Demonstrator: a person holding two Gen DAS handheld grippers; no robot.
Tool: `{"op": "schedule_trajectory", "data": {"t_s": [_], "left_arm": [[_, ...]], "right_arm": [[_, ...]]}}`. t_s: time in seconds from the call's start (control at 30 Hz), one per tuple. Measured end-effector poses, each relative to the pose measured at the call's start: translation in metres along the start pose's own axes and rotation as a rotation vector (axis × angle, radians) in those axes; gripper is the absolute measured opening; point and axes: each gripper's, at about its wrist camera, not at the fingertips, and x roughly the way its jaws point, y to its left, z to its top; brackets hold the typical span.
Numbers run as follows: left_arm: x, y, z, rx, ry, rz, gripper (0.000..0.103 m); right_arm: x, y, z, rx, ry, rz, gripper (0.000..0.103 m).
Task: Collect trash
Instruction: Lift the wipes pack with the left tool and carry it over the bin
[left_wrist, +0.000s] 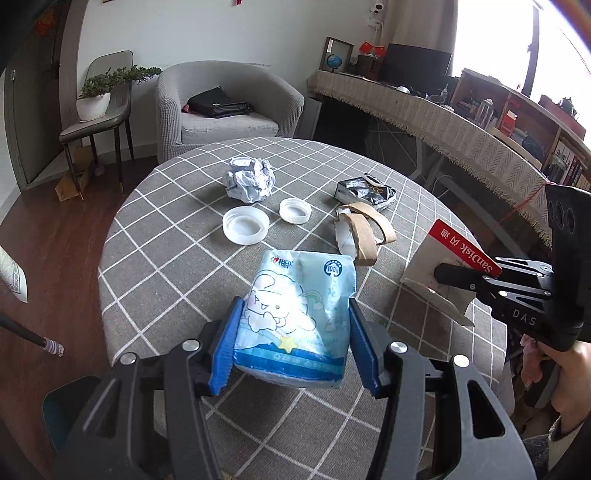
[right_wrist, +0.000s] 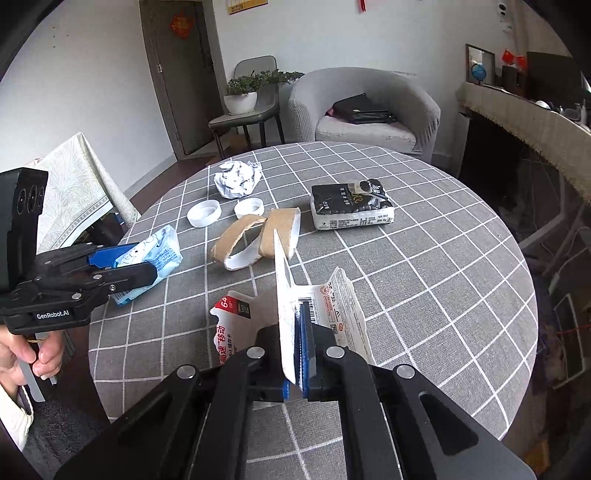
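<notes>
Trash is spread over the round table (left_wrist: 147, 206), and two pieces are already gripped. A blue tissue pack (left_wrist: 295, 314) is clamped between the blue pads of the left gripper (left_wrist: 295, 332), at the near edge of the table; in the right wrist view the same pack (right_wrist: 151, 258) is seen held at the left. A torn card package (right_wrist: 286, 306), red and white, is pinched flat in the tightly closed right gripper (right_wrist: 299, 354), with its loose flaps hanging to either side; from the left wrist view it (left_wrist: 458, 251) is seen held above the table's right edge.

Five pieces are left lying on the cloth: a paper ball (left_wrist: 249, 179) at the far side, two white lids (left_wrist: 245, 224) (left_wrist: 294, 210) just beside each other in front of it, a torn cardboard roll (left_wrist: 364, 234) near the middle, and a black packet (left_wrist: 365, 192) behind the roll. No bin or bag is visible in either view, so where the held pieces are to be dropped cannot be told. The task is judged to be at an early stage: two items picked up, none seen disposed of.
</notes>
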Motion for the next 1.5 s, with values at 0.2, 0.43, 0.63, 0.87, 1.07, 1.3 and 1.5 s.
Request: {"op": "schedule_trajectory", "data": {"t_s": [0.2,0.43,0.63,0.87,1.07,1.3,1.5], "left_arm": [[-0.017,0.003,-0.016,-0.003,-0.001,0.022,0.057],[-0.045,0.022,-0.028,-0.018,-0.04,0.052,0.057],[-0.061,0.046,-0.035,-0.064,-0.053,0.081,0.057],[-0.074,0.066,-0.044,-0.081,-0.054,0.115,0.057],[-0.079,0.087,-0.051,-0.098,-0.044,0.141,0.057],[-0.087,0.117,-0.06,-0.127,-0.036,0.173,0.057],[-0.096,0.148,-0.071,-0.152,-0.028,0.205,0.057]], "right_arm": [[-0.012,0.019,-0.006,0.001,-0.018,0.022,0.004],[-0.016,0.048,-0.009,-0.011,-0.035,0.044,0.004],[-0.017,0.074,-0.007,-0.03,-0.049,0.072,0.004],[-0.01,0.102,-0.003,-0.053,-0.047,0.108,0.004],[-0.001,0.124,0.005,-0.078,-0.047,0.139,0.004],[0.014,0.152,0.016,-0.106,-0.044,0.172,0.004],[0.024,0.182,0.026,-0.141,-0.047,0.209,0.004]]}}
